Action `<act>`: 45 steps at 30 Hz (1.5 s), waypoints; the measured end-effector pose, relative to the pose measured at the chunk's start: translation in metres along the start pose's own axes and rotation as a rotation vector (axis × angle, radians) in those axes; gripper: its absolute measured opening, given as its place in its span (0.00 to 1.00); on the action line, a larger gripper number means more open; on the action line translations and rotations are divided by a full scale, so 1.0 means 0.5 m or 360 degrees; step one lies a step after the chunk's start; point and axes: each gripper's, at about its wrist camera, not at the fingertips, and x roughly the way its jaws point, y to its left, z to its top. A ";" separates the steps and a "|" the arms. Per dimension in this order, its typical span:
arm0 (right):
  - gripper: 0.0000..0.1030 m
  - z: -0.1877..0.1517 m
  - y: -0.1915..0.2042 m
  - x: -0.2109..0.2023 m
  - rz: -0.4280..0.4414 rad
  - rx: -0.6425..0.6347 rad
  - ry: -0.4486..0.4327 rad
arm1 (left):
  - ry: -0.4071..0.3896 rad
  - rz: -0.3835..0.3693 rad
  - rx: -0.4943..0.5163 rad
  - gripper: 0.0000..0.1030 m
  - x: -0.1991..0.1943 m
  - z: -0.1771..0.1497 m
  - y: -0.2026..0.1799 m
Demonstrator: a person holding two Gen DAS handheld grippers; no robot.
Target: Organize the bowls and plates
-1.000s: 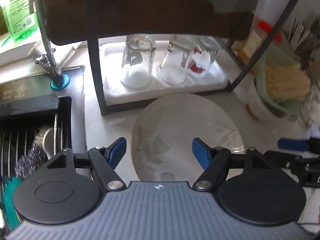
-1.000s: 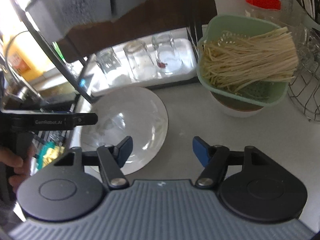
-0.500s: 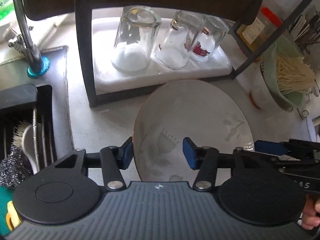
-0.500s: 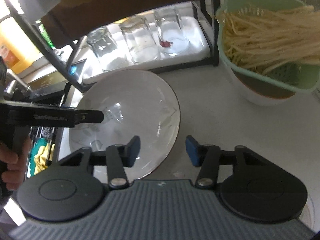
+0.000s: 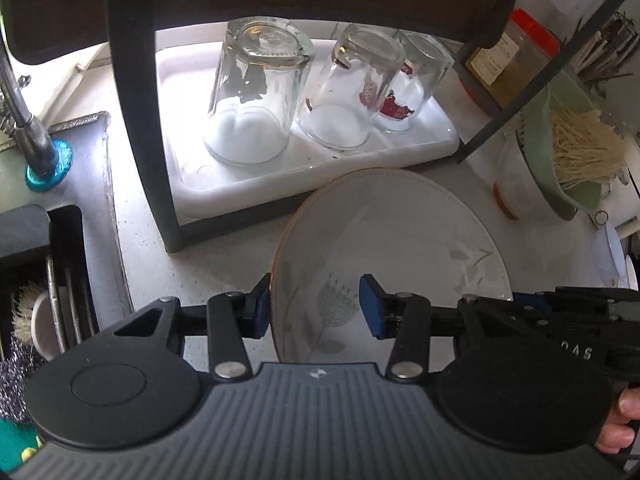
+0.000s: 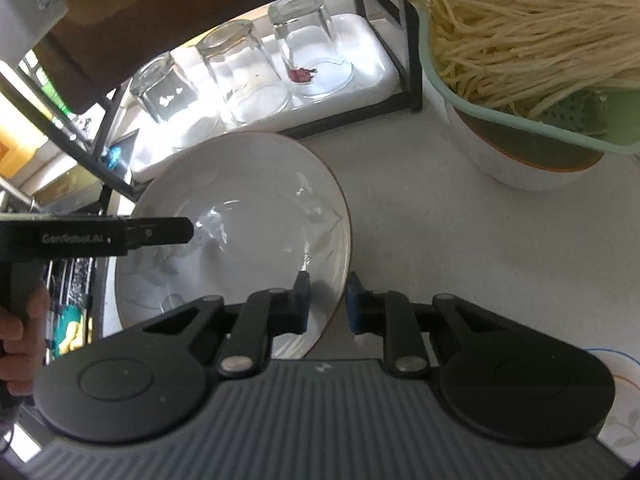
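Note:
A white plate with a grey flower pattern and a thin brown rim lies flat on the pale counter in front of the rack. My left gripper straddles its left rim, one pad outside the edge and one over the inside. Its jaws are closing and still stand wide apart. My right gripper straddles the right rim of the plate. Its jaws are closing too, with a narrow gap left and the outer pad almost at the edge. One of the left gripper's fingers reaches over the plate from the left.
Behind the plate a black rack stands over a white tray with three upturned glasses. A green colander of noodles rests on a white bowl at the right. Sink, tap and drainer are left. Another plate's edge lies near right.
Both grippers have sunk toward the plate and narrowed their jaws around its opposite rims. The right gripper has narrowed much more. The plate has not moved.

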 end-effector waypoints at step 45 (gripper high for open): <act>0.18 -0.119 -0.134 -0.259 0.0160 0.0260 -0.0166 | -0.0093 -0.0233 0.0044 0.49 -0.137 -0.086 -0.233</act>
